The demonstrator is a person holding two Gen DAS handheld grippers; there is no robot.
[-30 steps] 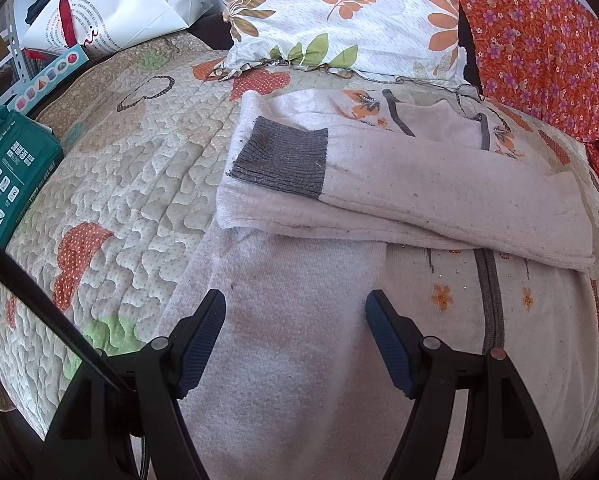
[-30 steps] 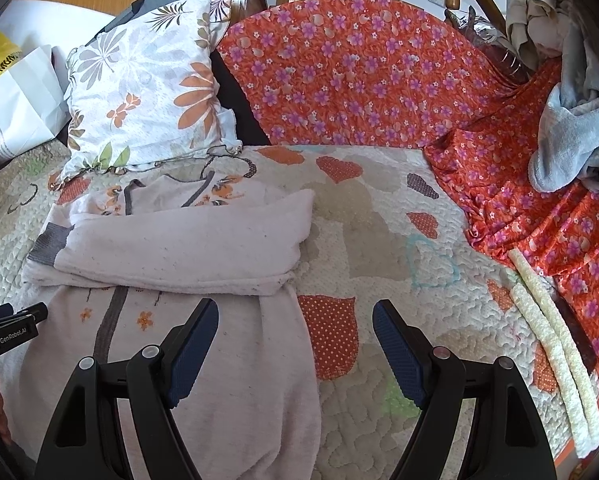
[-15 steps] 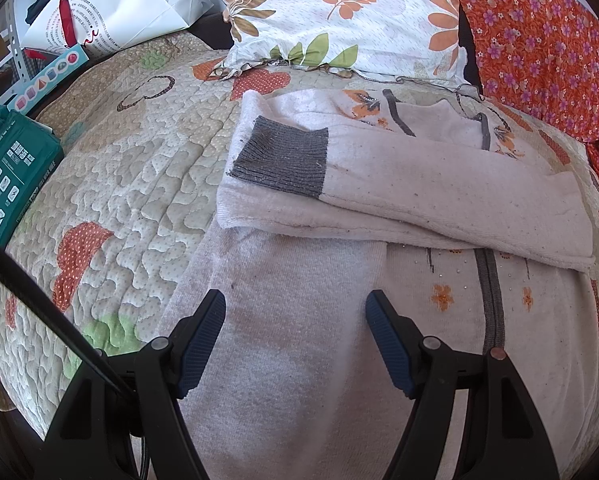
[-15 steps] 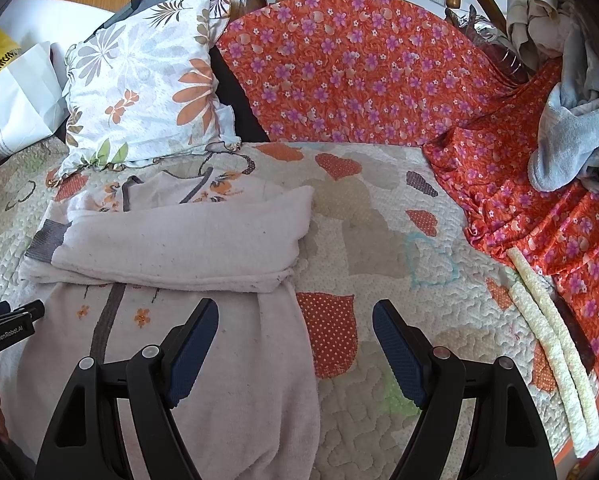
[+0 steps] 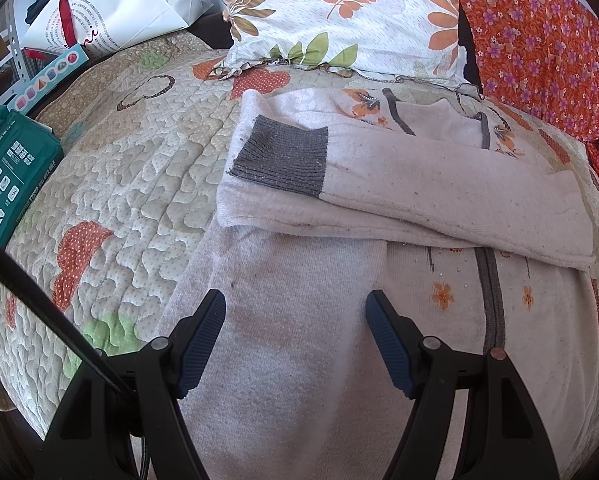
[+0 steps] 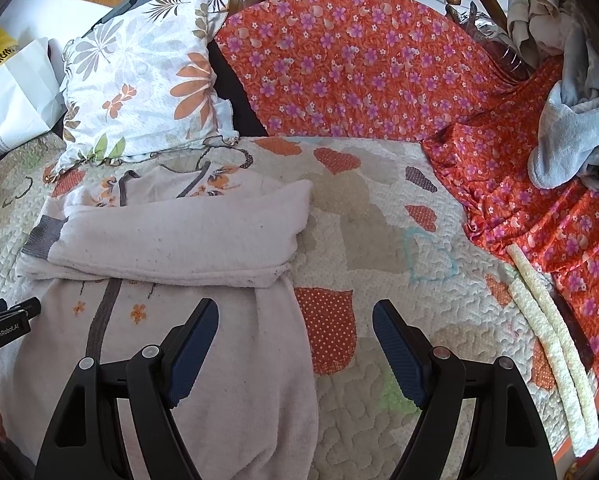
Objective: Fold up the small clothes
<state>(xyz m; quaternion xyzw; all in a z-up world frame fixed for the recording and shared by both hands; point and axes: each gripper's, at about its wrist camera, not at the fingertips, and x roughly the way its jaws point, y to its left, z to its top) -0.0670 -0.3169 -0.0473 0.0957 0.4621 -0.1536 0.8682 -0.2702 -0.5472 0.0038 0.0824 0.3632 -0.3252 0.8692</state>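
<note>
Pale pink sweater (image 5: 399,216) flat on quilt (image 5: 131,184), both sleeves folded across chest. Left hand-held gripper (image 5: 295,320) wide apart, empty, above lower left body. Right hand-held gripper (image 6: 295,330) wide apart, empty, over right side edge. Soft, light, limp knit; likely best pinched at bottom hem corners, folded upward.

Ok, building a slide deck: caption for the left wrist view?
Open left claw poised over pale pink garment, sleeves folded across, on quilted bedspread.
</note>
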